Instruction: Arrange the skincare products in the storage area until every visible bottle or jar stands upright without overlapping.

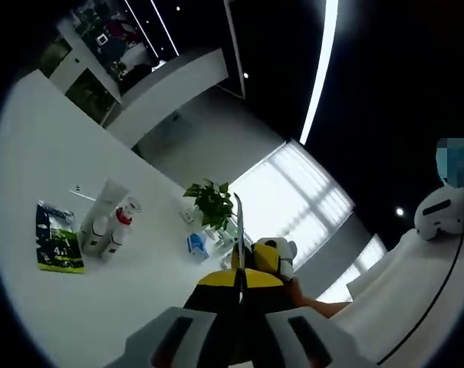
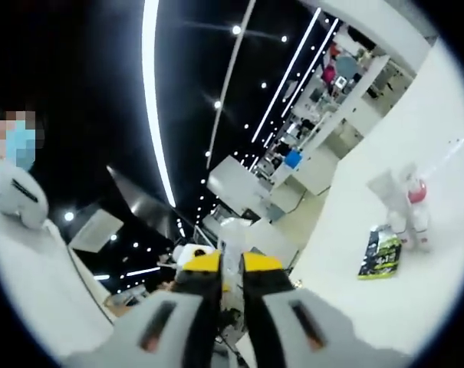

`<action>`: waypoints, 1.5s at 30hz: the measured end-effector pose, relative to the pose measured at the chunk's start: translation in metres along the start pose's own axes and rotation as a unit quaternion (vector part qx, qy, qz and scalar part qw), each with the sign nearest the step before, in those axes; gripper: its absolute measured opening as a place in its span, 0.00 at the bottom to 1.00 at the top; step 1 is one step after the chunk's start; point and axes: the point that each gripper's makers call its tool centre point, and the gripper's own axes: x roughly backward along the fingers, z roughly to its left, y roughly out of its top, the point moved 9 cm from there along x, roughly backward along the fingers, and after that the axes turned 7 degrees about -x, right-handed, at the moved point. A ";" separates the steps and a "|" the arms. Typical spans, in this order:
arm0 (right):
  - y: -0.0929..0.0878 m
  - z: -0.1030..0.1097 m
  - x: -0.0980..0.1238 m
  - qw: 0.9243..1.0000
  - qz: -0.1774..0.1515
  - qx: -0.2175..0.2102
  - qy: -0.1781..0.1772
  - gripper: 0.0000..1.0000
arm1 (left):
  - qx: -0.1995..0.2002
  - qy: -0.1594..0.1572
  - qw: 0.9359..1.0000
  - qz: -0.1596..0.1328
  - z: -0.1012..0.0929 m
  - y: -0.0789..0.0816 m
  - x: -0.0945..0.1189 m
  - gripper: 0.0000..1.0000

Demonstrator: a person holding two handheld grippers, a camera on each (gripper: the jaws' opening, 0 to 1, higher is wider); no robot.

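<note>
While the left gripper view rolls steeply, the white table fills the left half of the frame, and on it, at middle left, lies a flat dark sachet with green print. Just right of the sachet stand the skincare products: a white tube leaning upward and two small white bottles, one with a red neck; they are close together, and whether they touch I cannot tell. Further right, near the frame centre, a potted green plant sits beside a small blue-and-white box. At bottom centre the left gripper rises with its yellow-and-black jaws pressed together, nothing between them. At right a person in white clothing fills the lower corner.

Across the right gripper view, the same person's white sleeve occupies the lower left. At bottom centre the right gripper shows its yellow-tipped jaws a narrow gap apart, holding nothing. At right, on the white table, the sachet lies just left of the bottles and tube, well apart from the gripper.
</note>
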 end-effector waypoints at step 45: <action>-0.027 -0.004 -0.015 0.995 0.099 -0.030 -0.004 0.00 | -0.038 0.024 0.997 -0.068 0.009 0.012 0.003 0.01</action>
